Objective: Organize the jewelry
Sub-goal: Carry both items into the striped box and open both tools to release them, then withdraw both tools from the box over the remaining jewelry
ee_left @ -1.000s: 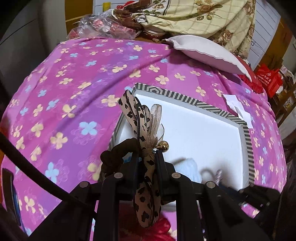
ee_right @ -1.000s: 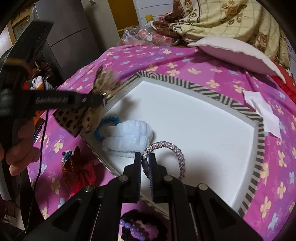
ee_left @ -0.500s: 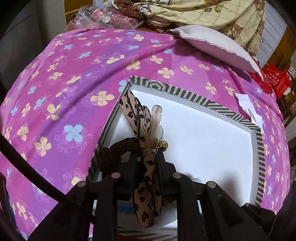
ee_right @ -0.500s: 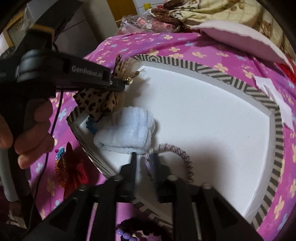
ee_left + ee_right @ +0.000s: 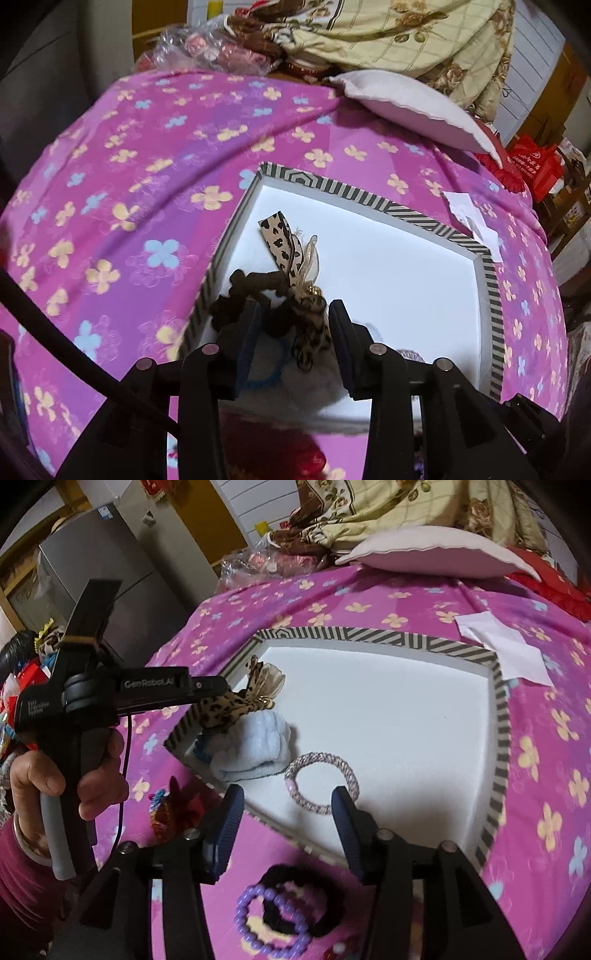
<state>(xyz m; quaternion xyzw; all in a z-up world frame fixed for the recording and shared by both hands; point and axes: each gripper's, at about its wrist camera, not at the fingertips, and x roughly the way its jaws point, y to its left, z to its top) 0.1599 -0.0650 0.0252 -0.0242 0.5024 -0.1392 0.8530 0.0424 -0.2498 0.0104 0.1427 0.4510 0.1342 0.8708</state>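
The left claw point(image 5: 293, 317) has just been opening; its jaws stand wide around the leopard-print ribbon hair tie with brown scrunchie point(image 5: 295, 291), pads clear of it, over the white tray with striped rim point(image 5: 491, 291). The right claw point(image 5: 288, 801) has also just been opening, empty, above the pink-grey braided hair band point(image 5: 321, 782) lying flat in the tray beside a pale blue fluffy scrunchie point(image 5: 258, 746)

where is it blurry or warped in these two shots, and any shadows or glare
Left wrist view: fisheye bends the striped tray rim; the leopard-print bow hair tie is fairly sharp, the near bottom smeared. Right wrist view: same bulging; the purple bead bracelet is soft, the pink braided hair tie crisp with a faint shadow; no harsh glare.
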